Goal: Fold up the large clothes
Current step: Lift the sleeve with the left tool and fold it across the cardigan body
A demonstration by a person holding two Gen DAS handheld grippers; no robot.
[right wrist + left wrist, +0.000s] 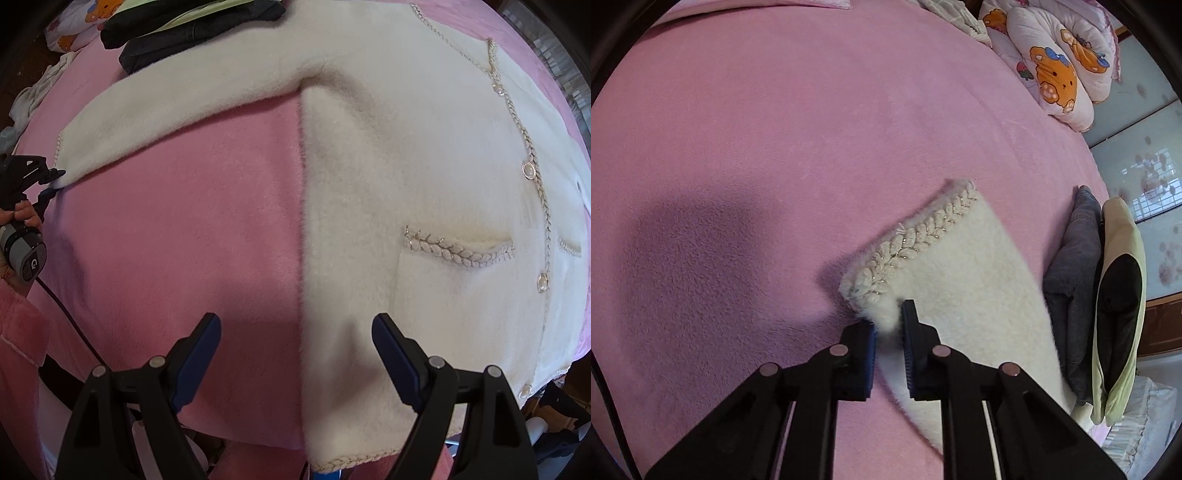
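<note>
A fluffy white cardigan (406, 166) with braided trim and pearl buttons lies flat on the pink bed cover (184, 240). Its sleeve (177, 99) stretches out to the left. In the left wrist view my left gripper (889, 325) is shut on the sleeve's edge just below the braided cuff (912, 240). The left gripper also shows in the right wrist view (51, 181) at the sleeve end. My right gripper (295, 332) is open and empty, hovering over the cardigan's left side edge near the hem.
Folded dark grey and yellow-black clothes (1100, 295) are stacked at the bed's edge beside the sleeve. A cartoon-print quilt (1060, 62) lies at the far corner. Crumpled pale cloth (33, 96) lies at the left.
</note>
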